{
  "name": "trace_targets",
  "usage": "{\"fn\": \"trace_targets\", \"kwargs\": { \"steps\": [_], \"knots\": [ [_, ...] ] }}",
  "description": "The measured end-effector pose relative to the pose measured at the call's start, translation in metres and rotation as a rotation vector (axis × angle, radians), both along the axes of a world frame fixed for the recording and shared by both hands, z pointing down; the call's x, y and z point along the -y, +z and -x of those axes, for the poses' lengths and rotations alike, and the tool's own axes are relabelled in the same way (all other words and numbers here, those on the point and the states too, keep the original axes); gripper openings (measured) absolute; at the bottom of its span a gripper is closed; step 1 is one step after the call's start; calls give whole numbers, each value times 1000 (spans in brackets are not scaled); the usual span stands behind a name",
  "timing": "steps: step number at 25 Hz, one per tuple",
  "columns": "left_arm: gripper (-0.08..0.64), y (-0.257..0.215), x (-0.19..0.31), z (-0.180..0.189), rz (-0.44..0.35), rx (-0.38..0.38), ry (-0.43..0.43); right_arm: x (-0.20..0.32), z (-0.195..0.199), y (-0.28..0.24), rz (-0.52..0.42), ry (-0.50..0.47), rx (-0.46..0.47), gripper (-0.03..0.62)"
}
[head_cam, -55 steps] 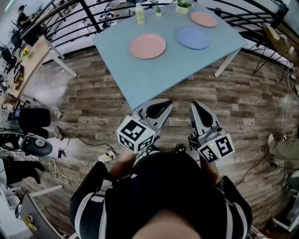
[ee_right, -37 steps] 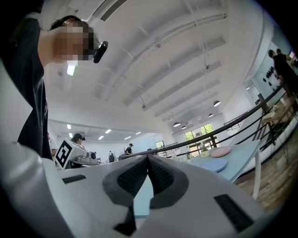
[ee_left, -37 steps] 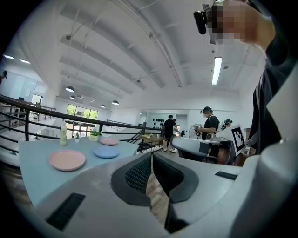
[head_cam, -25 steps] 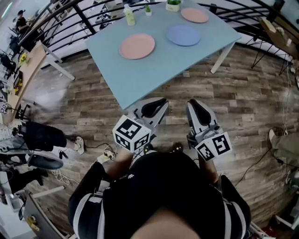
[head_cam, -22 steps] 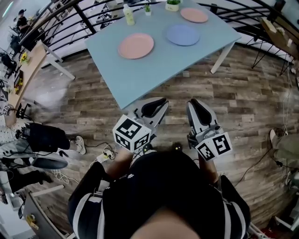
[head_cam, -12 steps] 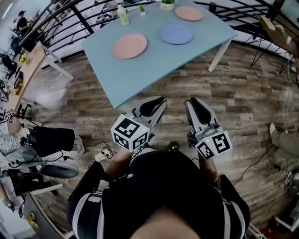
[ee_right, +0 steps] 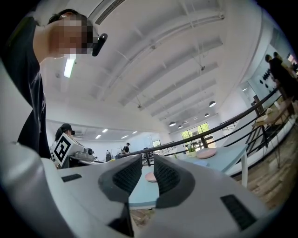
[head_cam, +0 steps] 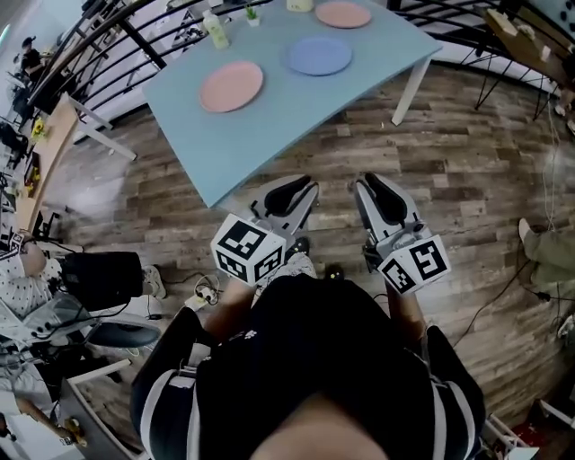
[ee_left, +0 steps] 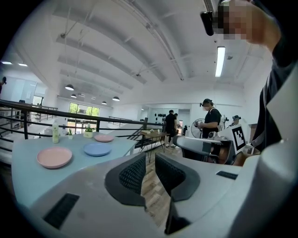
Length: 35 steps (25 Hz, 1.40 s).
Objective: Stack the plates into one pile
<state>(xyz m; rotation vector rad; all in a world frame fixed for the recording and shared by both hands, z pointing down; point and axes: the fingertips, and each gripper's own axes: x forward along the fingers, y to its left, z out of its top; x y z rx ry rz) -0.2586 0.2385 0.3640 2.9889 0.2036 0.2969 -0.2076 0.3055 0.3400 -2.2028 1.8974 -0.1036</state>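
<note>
Three plates lie apart on the light blue table: a pink plate on the left, a blue plate in the middle, and a second pink plate at the far side. Both grippers are held close to the person's body over the wooden floor, well short of the table. My left gripper and right gripper each have the jaws nearly together with nothing between them. The left gripper view shows the left gripper with the near pink plate and blue plate beyond it.
A bottle and a small potted plant stand at the table's far edge, with a black railing behind. Left of me are a black chair and floor cables. Other people stand behind, seen in the left gripper view.
The table and plates have drifted up and to the left in the head view and look a little farther off. Both grippers stay shut near the body, slightly higher in the view.
</note>
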Motion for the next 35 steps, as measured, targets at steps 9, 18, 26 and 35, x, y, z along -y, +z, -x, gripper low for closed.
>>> {"fn": "trace_targets", "kwargs": {
  "steps": [9,18,26,35],
  "knots": [
    [57,6,29,-44,17,-10,5,11,-41,4,24,36,6,84],
    [61,10,83,-136,25,-29,45,41,-125,3,44,130,-2,87],
    [64,10,157,-200,48,-16,39,105,-189,-4,77,153,20,89],
    [72,25,254,-246,69,7,-41,189,-249,-3,101,137,39,90]
  ]
}}
